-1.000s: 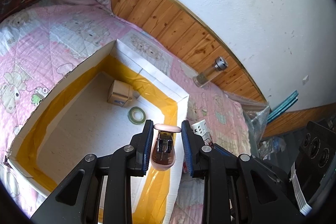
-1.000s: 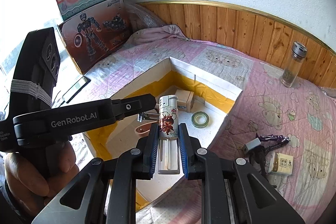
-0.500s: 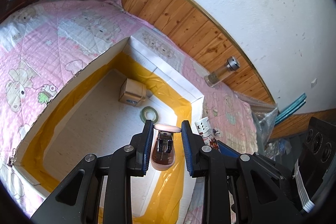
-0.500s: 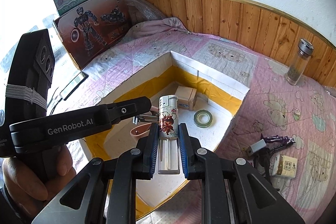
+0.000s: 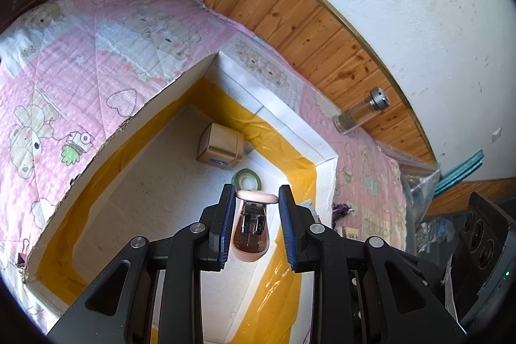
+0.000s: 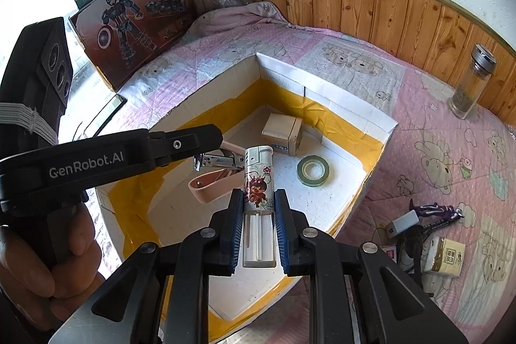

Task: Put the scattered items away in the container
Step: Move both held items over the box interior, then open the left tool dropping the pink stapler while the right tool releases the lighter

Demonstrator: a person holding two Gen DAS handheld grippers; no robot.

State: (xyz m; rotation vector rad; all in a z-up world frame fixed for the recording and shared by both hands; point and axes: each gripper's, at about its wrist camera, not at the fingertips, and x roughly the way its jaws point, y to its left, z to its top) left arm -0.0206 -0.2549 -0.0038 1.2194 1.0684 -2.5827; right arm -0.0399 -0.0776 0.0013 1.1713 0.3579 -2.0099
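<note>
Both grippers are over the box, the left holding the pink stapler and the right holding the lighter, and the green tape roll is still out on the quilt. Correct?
Not quite. The green tape roll already lies inside the box, beside the small cardboard carton, as the right wrist view shows. The rest holds: the left gripper grips the pink stapler, and the right gripper grips the lighter, over the box.

2 wrist views, angled down, share box [image 5: 322, 147] [image 6: 348, 105] interior.
</note>
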